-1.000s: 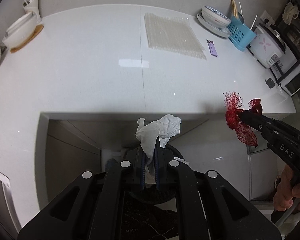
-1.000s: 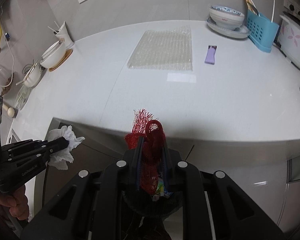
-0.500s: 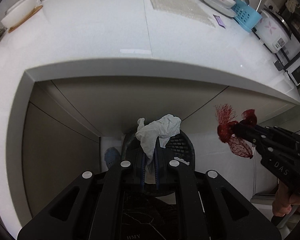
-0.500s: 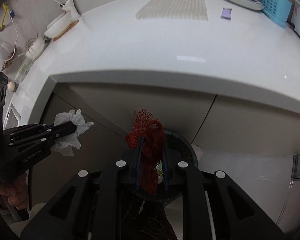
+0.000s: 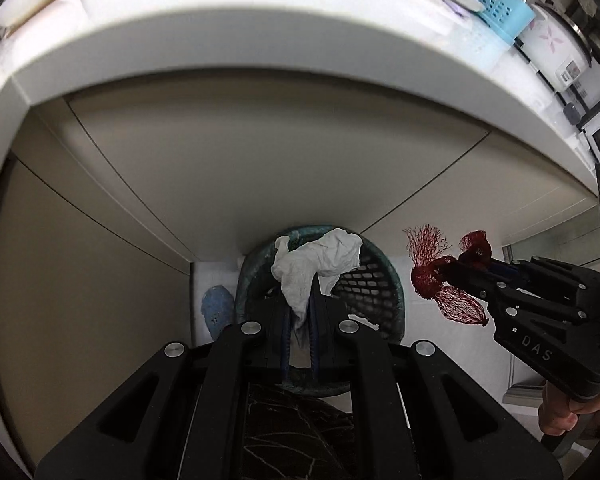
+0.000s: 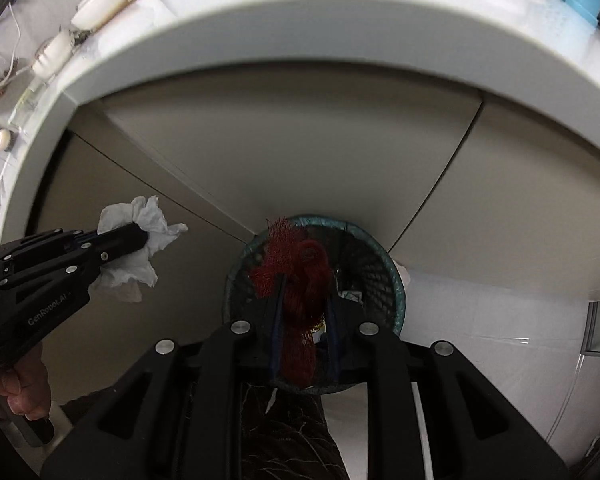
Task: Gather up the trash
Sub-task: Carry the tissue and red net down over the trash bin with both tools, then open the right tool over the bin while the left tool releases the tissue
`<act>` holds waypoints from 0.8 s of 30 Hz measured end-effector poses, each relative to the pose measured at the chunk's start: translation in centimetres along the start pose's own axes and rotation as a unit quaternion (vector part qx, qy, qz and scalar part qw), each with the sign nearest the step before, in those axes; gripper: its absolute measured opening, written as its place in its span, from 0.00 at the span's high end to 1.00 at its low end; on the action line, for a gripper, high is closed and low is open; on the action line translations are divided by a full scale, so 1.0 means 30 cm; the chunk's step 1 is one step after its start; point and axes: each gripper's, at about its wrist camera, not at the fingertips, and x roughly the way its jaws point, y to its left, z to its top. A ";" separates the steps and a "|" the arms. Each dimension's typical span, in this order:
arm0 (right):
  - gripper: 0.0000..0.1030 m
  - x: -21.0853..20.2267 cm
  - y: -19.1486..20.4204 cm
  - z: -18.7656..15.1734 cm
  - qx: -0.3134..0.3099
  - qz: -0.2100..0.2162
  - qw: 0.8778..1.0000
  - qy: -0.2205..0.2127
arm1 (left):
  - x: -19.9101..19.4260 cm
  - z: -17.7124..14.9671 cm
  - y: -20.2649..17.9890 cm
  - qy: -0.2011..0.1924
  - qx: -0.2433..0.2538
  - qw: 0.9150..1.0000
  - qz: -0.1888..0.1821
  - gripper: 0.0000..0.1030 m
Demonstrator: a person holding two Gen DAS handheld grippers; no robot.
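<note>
My left gripper (image 5: 300,292) is shut on a crumpled white tissue (image 5: 320,264) and holds it over a round dark mesh trash bin (image 5: 376,284) on the floor below the counter. My right gripper (image 6: 302,292) is shut on a red mesh net bag (image 6: 300,272) and holds it above the same bin (image 6: 380,280). In the left wrist view the right gripper (image 5: 444,272) and the red net (image 5: 456,304) are to the right of the bin. In the right wrist view the left gripper (image 6: 140,236) and the tissue (image 6: 140,264) are to the left of it.
The white countertop edge (image 5: 260,44) overhangs beige cabinet doors (image 5: 260,160) just behind the bin. A blue basket (image 5: 500,8), plates and a rice cooker (image 5: 556,52) stand on the counter at the right. Some trash lies inside the bin (image 6: 348,296). A blue object (image 5: 218,308) lies left of the bin.
Both grippers have dropped lower below the counter edge and closer to the bin, each still holding its piece. The bin now looks larger in both views.
</note>
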 end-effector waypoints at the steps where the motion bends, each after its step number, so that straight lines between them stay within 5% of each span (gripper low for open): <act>1: 0.82 0.017 0.002 -0.005 -0.002 -0.001 1.000 0.004 | 0.012 -0.004 0.005 0.005 -0.005 1.000 0.000 0.94; 11: 0.75 0.085 0.011 -0.014 -0.004 0.002 1.000 0.019 | 0.059 -0.027 0.022 0.020 -0.013 1.000 0.009 0.94; 17: 0.56 0.088 0.000 -0.016 -0.001 -0.001 1.000 0.015 | 0.060 -0.032 0.012 0.022 -0.013 1.000 0.013 0.94; 24: 0.22 0.047 -0.036 -0.022 0.021 -0.021 1.000 -0.008 | 0.077 -0.025 -0.005 0.027 -0.006 1.000 0.010 0.94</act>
